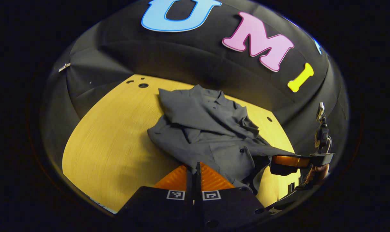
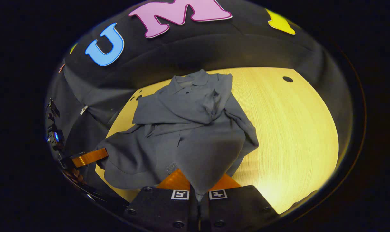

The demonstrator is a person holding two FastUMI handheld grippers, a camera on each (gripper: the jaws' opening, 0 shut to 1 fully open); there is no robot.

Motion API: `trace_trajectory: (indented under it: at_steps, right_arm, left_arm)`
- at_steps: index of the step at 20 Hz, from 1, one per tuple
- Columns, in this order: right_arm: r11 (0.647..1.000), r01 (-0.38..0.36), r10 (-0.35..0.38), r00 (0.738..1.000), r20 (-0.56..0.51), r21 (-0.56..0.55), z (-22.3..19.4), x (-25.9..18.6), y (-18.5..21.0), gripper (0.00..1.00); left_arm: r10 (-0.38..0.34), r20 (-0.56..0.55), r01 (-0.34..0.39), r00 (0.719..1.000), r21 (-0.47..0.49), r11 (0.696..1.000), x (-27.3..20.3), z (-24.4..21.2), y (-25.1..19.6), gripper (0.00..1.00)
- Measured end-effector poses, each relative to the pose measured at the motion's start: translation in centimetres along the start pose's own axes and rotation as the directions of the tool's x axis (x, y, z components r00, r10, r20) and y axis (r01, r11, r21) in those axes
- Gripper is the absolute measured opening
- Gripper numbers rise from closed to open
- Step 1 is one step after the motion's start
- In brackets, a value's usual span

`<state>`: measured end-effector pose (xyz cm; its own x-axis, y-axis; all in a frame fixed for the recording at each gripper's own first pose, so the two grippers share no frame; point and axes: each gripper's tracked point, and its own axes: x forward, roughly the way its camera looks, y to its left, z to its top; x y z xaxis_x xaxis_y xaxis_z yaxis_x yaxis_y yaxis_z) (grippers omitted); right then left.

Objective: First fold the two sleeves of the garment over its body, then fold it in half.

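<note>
Between both pinching hand-held grippers' [image 1: 195, 175] [image 2: 198, 188] fingertips, the garment's [image 1: 207, 129] hem lifts off the table [image 1: 117, 135].

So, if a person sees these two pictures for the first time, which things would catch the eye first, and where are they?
First the dark grey button-up garment, lying rumpled in the middle of the yellow wooden table, both sleeves already folded over its body. Next, each gripper pinches its near hem: the left gripper in the left gripper view, the right gripper in the right gripper view, fingers closed on cloth.
</note>
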<state>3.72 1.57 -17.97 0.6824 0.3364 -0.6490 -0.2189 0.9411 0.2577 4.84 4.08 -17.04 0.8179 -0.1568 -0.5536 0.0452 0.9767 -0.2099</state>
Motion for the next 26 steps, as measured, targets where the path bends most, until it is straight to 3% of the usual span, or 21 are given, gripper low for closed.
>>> trace_trajectory:
  at_steps: [7,14,21,26]
  right_arm:
    - [0.999,0.016,-0.011,0.993,0.119,-0.037,4.8,-0.4,0.2,0.07]
    - [0.998,0.023,-0.013,0.981,0.191,-0.050,10.4,1.3,-0.3,0.08]
    - [0.999,0.031,-0.020,0.961,0.277,-0.033,17.9,4.9,-0.9,0.07]
    - [0.999,0.035,-0.039,0.952,0.305,0.022,21.6,9.0,-2.2,0.07]
  left_arm:
    - [-0.020,0.077,0.018,0.997,0.033,0.999,0.3,3.6,-0.8,0.06]
    - [-0.025,0.169,0.013,0.985,0.075,0.997,2.7,10.2,0.0,0.05]
    - [-0.027,0.249,-0.008,0.968,0.139,0.990,8.4,17.3,0.1,0.05]
    - [-0.014,0.272,-0.021,0.962,0.127,0.992,13.7,21.0,0.9,0.05]
